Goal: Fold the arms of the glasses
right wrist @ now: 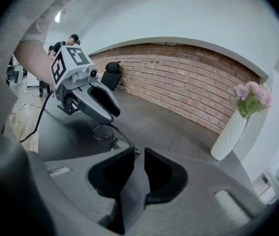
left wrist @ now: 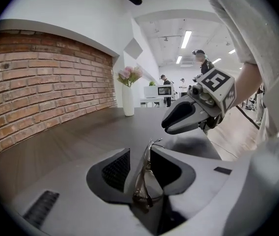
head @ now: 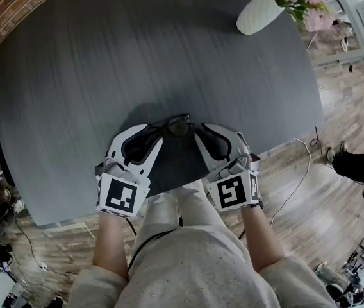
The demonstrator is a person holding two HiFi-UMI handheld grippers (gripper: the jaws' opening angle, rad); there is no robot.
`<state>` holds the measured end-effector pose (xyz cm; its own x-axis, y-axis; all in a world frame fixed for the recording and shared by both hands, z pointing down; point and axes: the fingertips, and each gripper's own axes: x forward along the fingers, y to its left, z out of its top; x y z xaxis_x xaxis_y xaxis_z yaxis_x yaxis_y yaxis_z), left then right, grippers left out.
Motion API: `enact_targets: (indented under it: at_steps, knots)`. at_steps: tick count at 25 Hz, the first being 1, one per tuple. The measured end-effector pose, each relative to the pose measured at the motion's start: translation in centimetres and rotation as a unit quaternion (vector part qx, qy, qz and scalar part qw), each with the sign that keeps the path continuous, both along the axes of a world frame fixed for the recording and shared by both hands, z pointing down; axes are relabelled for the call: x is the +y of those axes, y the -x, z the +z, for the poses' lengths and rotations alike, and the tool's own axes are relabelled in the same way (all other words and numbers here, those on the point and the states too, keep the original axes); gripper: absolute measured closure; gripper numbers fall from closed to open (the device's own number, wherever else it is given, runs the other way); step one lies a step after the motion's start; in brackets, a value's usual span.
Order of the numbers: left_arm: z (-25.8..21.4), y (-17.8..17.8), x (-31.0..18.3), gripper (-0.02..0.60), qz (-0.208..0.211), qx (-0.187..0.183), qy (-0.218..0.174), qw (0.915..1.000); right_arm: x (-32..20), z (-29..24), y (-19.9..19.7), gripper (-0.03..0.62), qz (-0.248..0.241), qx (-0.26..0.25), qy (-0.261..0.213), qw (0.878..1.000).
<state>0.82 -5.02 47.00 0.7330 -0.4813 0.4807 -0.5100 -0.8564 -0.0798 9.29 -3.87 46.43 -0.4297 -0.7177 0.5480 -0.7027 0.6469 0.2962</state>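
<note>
glasses (head: pixel 177 126) sit on the bench (head: pixel 73 76) between both tools. left tool (left wrist: pixel 139 150) gapes loosely around one lens end; right tool (right wrist: pixel 138 151), narrowly apart and empty, waits at the other hinge, probably to fold.

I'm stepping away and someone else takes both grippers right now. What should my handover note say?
Left hand-held gripper: jaws apart, the glasses between its pads, not pinched.
Right hand-held gripper: jaws narrowly apart, nothing between them; one end of the glasses lies just at its tips.
Glasses: between the two grippers, at the near side of the dark table.
Done: cannot tell whether either arm is folded.
Left: check both arms and fold any that is open.
</note>
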Motion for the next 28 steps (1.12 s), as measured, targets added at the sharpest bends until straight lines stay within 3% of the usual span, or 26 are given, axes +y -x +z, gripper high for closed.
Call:
enact_targets:
  at_steps: [5,28]
  knots:
    - [-2.1,0.2,-0.5,0.459,-0.017,0.047,0.001,0.9988,-0.4,-0.9,-0.2,0.591,0.018,-0.011,-0.006,1.000]
    - [-8.0,4.8,-3.0,0.571,-0.124,0.098,-0.046,0.9864,-3.5,-8.4,1.0,0.592,0.031,-0.114,-0.049,0.992]
